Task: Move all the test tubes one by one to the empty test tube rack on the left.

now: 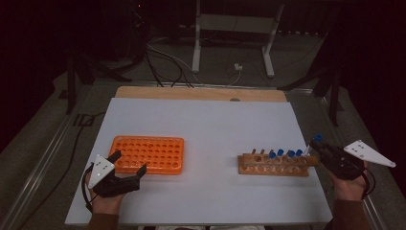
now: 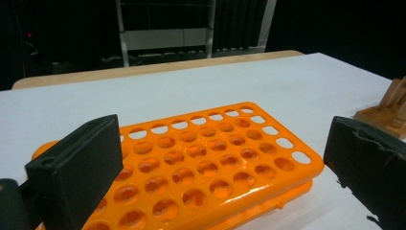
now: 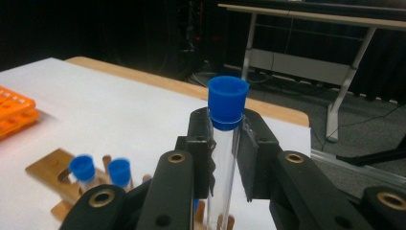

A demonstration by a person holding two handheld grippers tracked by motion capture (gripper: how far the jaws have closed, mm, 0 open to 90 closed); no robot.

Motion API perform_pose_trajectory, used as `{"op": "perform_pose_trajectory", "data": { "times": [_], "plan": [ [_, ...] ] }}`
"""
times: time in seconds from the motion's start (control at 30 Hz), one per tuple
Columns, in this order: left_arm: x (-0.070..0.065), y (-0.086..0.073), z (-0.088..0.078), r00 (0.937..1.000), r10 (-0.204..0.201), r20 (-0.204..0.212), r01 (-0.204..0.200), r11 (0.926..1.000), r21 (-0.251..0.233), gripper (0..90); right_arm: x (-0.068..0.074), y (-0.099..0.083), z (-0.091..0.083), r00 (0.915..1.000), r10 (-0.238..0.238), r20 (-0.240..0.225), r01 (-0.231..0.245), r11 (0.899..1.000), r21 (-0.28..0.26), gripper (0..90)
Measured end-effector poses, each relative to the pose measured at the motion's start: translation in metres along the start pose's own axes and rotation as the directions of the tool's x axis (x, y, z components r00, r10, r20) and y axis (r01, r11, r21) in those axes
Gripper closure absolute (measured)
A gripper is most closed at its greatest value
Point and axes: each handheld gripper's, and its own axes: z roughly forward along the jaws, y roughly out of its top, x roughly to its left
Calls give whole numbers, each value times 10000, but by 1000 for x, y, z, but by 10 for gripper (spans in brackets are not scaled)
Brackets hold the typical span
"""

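1. Your right gripper (image 3: 225,143) is clamped on a clear tube (image 3: 221,163) with a blue cap (image 3: 228,100). In the high view the tube (image 1: 312,146) sits at the right end of the wooden rack (image 1: 274,165), just above it, near the table's right edge.
2. Your left gripper (image 1: 128,165) has its jaws wide apart, nothing between them, parked at the near-left corner of the orange rack (image 1: 148,154).
3. Progress, judged: early. Every hole of the orange rack (image 2: 201,163) looks empty, so no tube is moved over yet. This looks like the first one lifted out.
4. Left to do: carry this tube across to the orange rack, seat it, then the rest. About four more blue caps (image 1: 285,153) stand in the wooden rack.
5. Materials: the orange rack is glossy moulded plastic, flat, rectangular, with a grid of round holes. The wooden rack is matte, pale brown, with pegs and round holes.
6. The tube is smooth, transparent, slim and cylindrical; its cap is matte plastic, slightly flared.
7. The jaw pads are black and soft-looking. The table (image 1: 215,124) is flat, matte, white.
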Motion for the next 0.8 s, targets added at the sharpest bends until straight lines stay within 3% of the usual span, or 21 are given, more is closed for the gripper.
{"op": "perform_pose_trajectory", "data": {
  "times": [0.1, 0.3, 0.4, 0.57, 0.8],
  "plan": [
    [2, 0, 0, 9998, -165, 76, 164, 9999, 34, 8, -2, 4, 6, 9999, 123, 19, -123, 9999, -84, 767],
    [1, 4, 3, 9999, -61, 118, 58, 9998, 205, 8, 0, 15, 20, 9982, 546, -249, -554, 9980, -312, 767],
    [-2, 7, 6, 9992, 348, 183, -354, 9988, 335, 7, 9, 20, 27, 9977, 527, -419, -539, 9981, -282, 767],
    [-9, 15, 10, 9974, 637, 330, -647, 9974, 302, 7, 28, 27, 39, 9956, 436, -824, -459, 9986, -264, 767],
    [-12, 23, 20, 9979, 429, 491, -446, 9984, 334, 7, 54, 39, 56, 9902, 274, -1372, -321, 9990, -320, 767]
  ]
}}
